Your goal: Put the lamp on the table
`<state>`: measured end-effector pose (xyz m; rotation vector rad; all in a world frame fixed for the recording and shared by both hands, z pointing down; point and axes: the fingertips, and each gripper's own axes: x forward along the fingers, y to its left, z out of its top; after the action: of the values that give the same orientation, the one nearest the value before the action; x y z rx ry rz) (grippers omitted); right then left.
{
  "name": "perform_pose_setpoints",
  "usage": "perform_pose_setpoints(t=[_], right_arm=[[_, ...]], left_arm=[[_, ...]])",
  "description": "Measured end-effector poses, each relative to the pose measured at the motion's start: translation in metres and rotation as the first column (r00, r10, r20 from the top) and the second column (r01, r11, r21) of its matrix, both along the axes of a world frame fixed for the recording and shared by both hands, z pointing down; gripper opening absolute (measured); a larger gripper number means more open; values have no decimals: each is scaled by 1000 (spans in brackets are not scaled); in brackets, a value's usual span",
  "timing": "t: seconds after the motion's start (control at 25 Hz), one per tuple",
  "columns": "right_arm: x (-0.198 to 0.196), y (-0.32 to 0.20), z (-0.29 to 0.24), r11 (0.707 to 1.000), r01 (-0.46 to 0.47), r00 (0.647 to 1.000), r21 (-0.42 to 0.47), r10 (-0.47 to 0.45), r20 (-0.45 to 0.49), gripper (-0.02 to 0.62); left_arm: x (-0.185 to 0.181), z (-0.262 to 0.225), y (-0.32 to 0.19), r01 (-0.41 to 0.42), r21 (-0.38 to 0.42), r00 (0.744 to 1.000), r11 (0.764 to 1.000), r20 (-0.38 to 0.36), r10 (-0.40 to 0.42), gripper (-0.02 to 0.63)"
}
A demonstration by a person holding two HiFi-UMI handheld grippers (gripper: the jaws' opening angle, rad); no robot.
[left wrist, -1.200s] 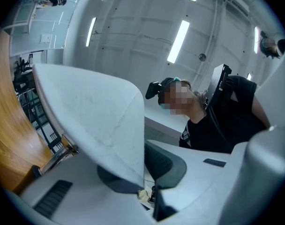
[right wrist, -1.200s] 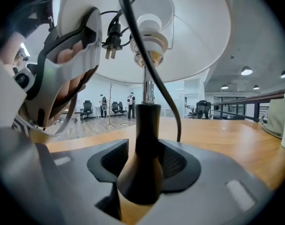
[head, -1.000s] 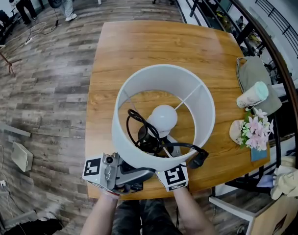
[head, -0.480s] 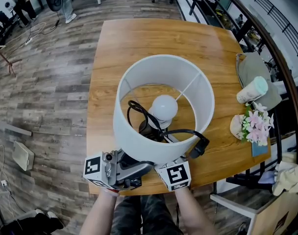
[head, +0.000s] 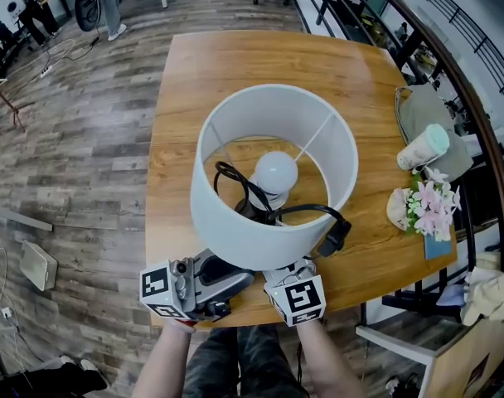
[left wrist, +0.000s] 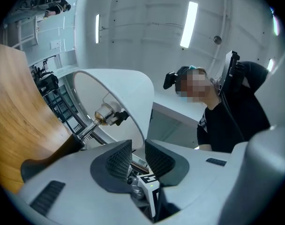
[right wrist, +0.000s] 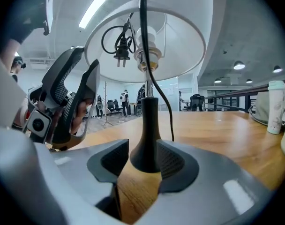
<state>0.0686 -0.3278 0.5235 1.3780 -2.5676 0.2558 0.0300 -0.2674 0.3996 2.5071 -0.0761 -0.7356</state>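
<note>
I judge the placing nearly done: the one lamp (head: 275, 172) stands on the desk (head: 235, 73), near its front edge. My right hand-held gripper (right wrist: 142, 159) pinches its dark base. The left hand-held gripper (left wrist: 138, 156) is narrowly parted, holding nothing. Next I should release gently and back off without tipping it. Two grippers, one cord (head: 244, 199).

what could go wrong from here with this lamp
1. Tipping: the right gripper grips the lamp only low on its narrow base, while the wide shade sits high, so it might lean when let go.
2. It is close to the near edge of the table, so a nudge could send it off.
3. The loose cord and plug hang on the shade and may snag a gripper.
</note>
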Motion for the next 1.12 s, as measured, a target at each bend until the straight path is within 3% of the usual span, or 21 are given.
perform_pose_setpoints(t=[0.24, 0.52, 0.68, 0.88, 1.12], right_arm=[[1, 14, -2, 1000, -1, 1000, -19, 1, 14, 150], [2, 27, -7, 1000, -11, 1000, -5, 12, 10, 56], [6, 33, -10, 1000, -24, 1000, 0, 24, 8, 9], [7, 44, -20, 1000, -22, 1000, 13, 22, 1, 8], [10, 56, -42, 998, -33, 999, 61, 35, -19, 8]], left_arm=[[3, 28, 3, 41, -22, 986, 999, 162, -37, 66], [-1, 46, 1, 143, -12, 949, 990, 287, -134, 1], [-4, 50, 2, 172, 5, 926, 985, 340, -164, -3], [-10, 57, 3, 231, 52, 873, 972, 429, -231, -3], [-24, 53, 0, 328, 92, 819, 940, 469, -332, -3]])
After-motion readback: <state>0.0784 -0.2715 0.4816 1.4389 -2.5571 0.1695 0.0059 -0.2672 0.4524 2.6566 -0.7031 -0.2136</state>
